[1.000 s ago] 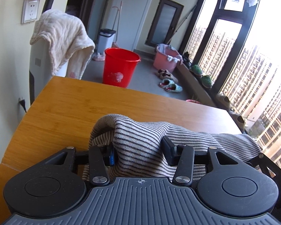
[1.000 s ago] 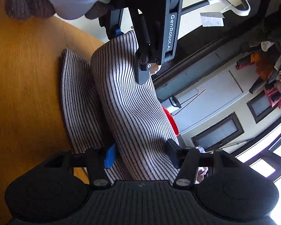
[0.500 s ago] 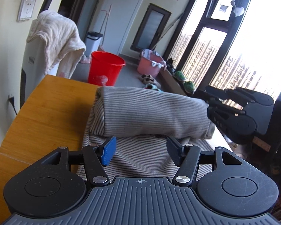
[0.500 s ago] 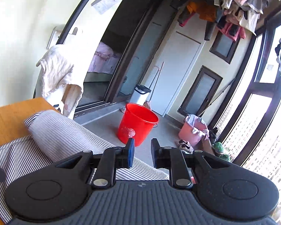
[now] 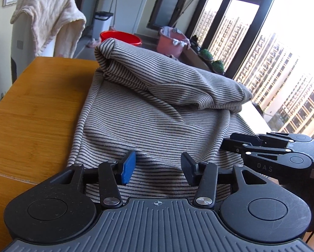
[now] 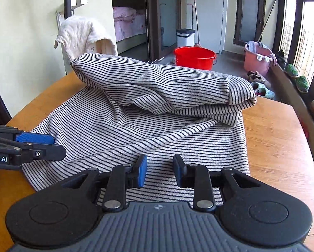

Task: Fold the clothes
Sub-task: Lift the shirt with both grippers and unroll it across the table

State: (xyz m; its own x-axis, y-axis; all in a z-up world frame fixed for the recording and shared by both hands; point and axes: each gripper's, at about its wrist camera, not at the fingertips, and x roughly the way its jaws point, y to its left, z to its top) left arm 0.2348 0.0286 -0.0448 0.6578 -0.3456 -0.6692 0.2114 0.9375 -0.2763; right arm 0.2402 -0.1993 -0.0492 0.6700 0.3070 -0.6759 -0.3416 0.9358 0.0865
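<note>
Standing at the wooden table (image 6: 278, 138), I look from left to right. On the far left a cream towel (image 5: 50, 19) hangs over a white appliance (image 5: 20, 42) near the wall. Next comes the left gripper (image 5: 157, 166), low over the near edge of the striped garment (image 5: 157, 113). Its jaws have just been closing and now stand moderately apart; one pad (image 5: 128, 167) is blue. The cloth lies under and between the pads, but they do not press it, so the gripper holds nothing.

The striped garment rests on the table, in the middle of it. Its lower layer is spread flat, and a thick folded part is laid across the far half, with the fold bulging up.

To the right, the right gripper (image 6: 159, 171) also sits over the near edge of the same garment (image 6: 157, 105), just beside the left one. Its jaws have just been opening, and the gap is narrow. No cloth is pinched between them.

Behind the table, on the floor, a red bucket (image 6: 194, 57) stands, and further right a pink basket (image 6: 258, 59) with laundry. On the far right tall windows (image 5: 282, 52) show apartment towers outside.
</note>
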